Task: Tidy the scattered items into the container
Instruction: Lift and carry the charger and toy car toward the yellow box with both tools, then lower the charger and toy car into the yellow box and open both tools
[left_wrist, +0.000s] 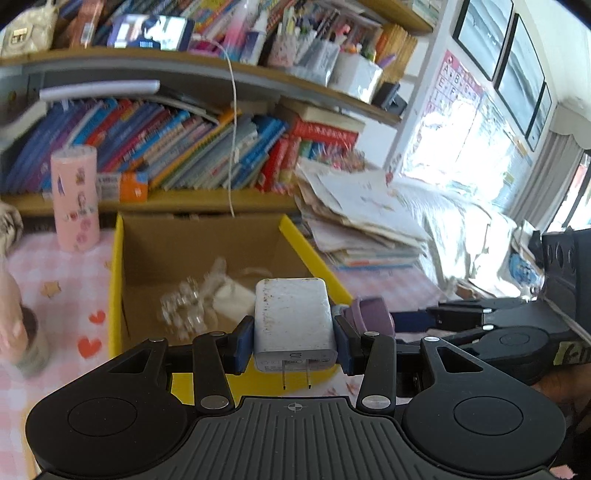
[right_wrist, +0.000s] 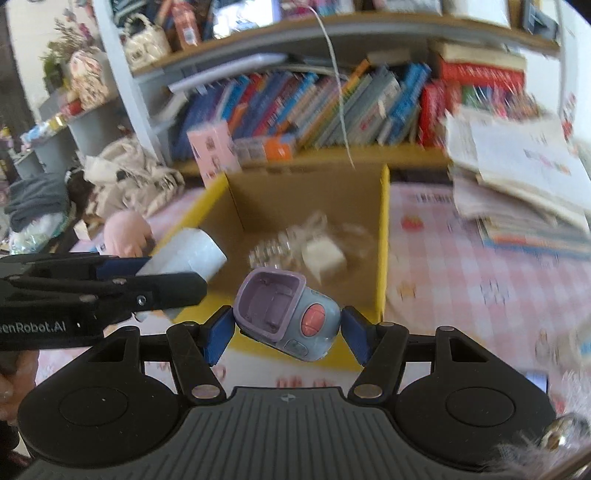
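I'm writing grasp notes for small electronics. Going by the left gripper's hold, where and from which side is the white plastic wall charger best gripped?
Grip the white plastic wall charger across its two narrow flat sides, coming from the pronged end, as the left gripper does. Those sides are parallel and give the blue pads full contact, and the metal prongs stay clear of the pads, pointing back at the camera.

The cardboard box (left_wrist: 207, 254) gapes open above, flanked by a paper stack (left_wrist: 354, 218) and pink canister (left_wrist: 75, 199).
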